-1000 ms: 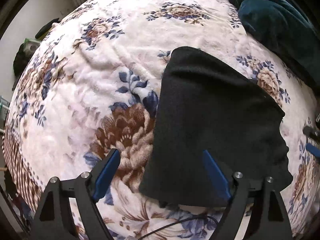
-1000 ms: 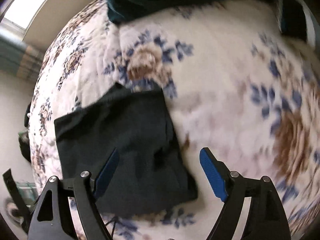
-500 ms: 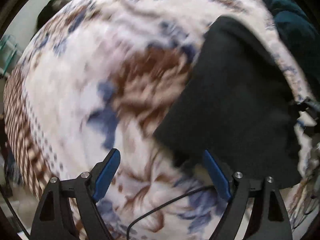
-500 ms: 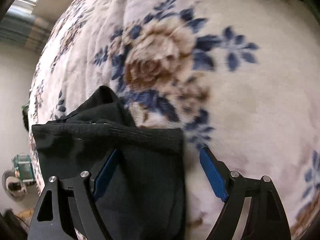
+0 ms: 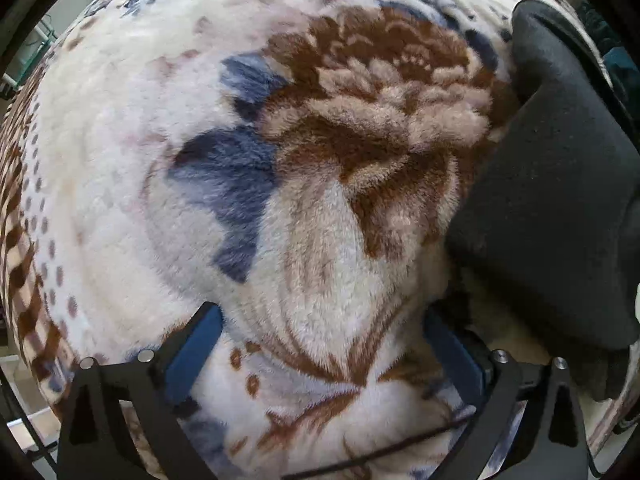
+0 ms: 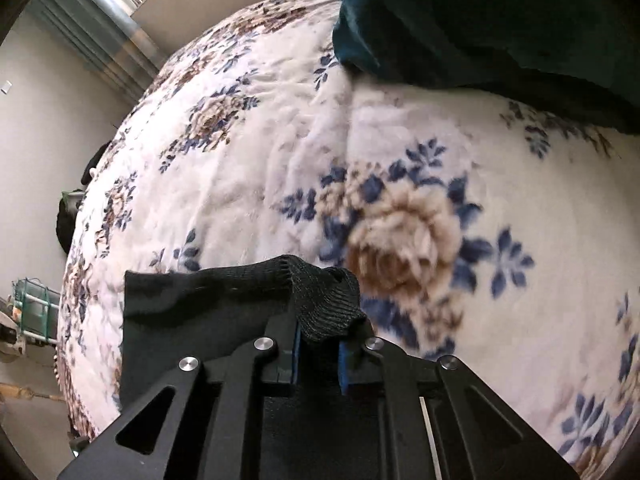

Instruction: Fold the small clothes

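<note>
On the floral bed (image 6: 248,184), the right tongs (image 6: 318,354) pinch the black garment (image 6: 200,300) by its ribbed hem to fold it; the left tongs (image 5: 320,344) gape wide, empty, pressed into the blanket beside it.

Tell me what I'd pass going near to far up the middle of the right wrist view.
right gripper → black garment pinched in it → floral blanket → dark teal bedding
</note>
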The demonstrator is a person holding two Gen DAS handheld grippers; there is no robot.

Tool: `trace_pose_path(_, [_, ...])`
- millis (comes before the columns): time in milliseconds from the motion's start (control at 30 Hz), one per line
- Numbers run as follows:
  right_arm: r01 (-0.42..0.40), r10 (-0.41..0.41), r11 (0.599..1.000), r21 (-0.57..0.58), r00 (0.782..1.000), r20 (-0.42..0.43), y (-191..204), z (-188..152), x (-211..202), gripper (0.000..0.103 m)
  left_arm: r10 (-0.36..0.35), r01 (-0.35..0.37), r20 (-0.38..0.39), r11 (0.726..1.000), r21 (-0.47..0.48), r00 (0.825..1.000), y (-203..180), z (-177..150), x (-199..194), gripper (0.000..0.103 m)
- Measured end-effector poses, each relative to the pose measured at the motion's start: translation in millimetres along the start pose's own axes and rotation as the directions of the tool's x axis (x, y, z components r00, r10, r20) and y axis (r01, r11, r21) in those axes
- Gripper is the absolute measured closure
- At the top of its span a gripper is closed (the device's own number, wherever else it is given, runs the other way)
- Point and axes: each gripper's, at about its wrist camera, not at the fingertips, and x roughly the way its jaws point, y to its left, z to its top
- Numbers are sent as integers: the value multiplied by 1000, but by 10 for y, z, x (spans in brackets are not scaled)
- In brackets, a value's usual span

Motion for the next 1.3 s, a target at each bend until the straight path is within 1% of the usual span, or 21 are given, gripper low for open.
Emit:
trace_pose_path(67, [10,-6,1000,28,989,-146,-97,43,273,83,12,-12,18,1000,-3,1000,-27,-14,13,0])
trace_pose_path(100, [17,-8,998,54,985,-173,-167,45,284,77,11,-11,5,1000,-15,1000,-28,2,26,0])
trace_pose_path(133, [4,11,996,86,984,-178,-239,33,244,76,9,-9,-4,1000,-15,1000,-36,2,30,0])
trace_pose_path(200, [-14,37,988,151,988,-148,-407,-38,12,55,-5,5,-24,1000,-6,1000,-13,20,30,0])
trace_pose_path(233, [-20,49,981,194,988,-146,-512,-129,-136,52,-16,16,-25,1000,-10,1000,0,13,-12,0])
trace_pose_path(333, [-50,108,948,316,979,-171,-769,-520,-321,50,-11,11,-23,1000,-5,1000,11,52,-156,0])
trace_pose_path(400, [-44,150,915,401,960,-235,-899,-927,-331,49,-26,26,-10,1000,7,1000,-44,21,-292,0])
trace_pose_path(467, [-100,234,866,490,947,-222,-975,-1245,-283,49,-39,38,12,999,36,999,-137,-26,-425,0])
trace_pose_path(567, [-115,259,820,561,948,-184,-1039,-1462,-89,49,-45,42,19,994,99,999,-318,-132,-508,0])
trace_pose_path(600, [-113,256,808,578,951,-173,-1039,-1492,-22,51,-43,41,15,992,120,999,-395,-164,-508,0])
trace_pose_path(633, [-118,253,805,581,955,-157,-1019,-1504,11,61,-37,36,7,989,140,999,-472,-190,-501,0])
trace_pose_path(667, [-103,223,817,568,964,-147,-964,-1500,3,93,-39,38,1,988,148,999,-548,-210,-493,0])
trace_pose_path(767, [-68,122,884,462,989,-88,-653,-1429,-332,93,-61,61,-6,985,159,998,-698,-264,-504,0])
trace_pose_path(833, [-53,93,905,422,993,-74,-496,-1435,-564,93,-60,62,-12,983,173,998,-783,-284,-496,0])
trace_pose_path(933, [-37,79,904,425,994,-80,-358,-1558,-878,93,-78,81,-22,983,165,997,-823,-298,-474,0])
trace_pose_path(1067, [28,84,893,450,970,-227,-464,-1843,-734,93,-79,85,-43,985,151,996,-918,-276,-394,0])
trace_pose_path(1133, [75,98,860,505,947,-307,-651,-1990,-514,84,-80,86,-44,986,140,996,-945,-316,-384,0])
trace_pose_path(1167, [75,107,844,531,946,-305,-742,-2046,-458,79,-81,86,-43,987,138,996,-900,-243,-328,0])
trace_pose_path(1233, [39,134,799,600,961,-240,-879,-2140,-458,54,-78,83,-42,988,131,996,-827,-217,-251,0])
trace_pose_path(1267, [22,148,784,620,964,-221,-921,-2183,-459,36,-77,82,-44,989,125,996,-783,-204,-229,0])
trace_pose_path(1300, [-16,191,765,644,960,-204,-935,-2210,-412,29,-72,77,-46,990,118,996,-737,-192,-198,0])
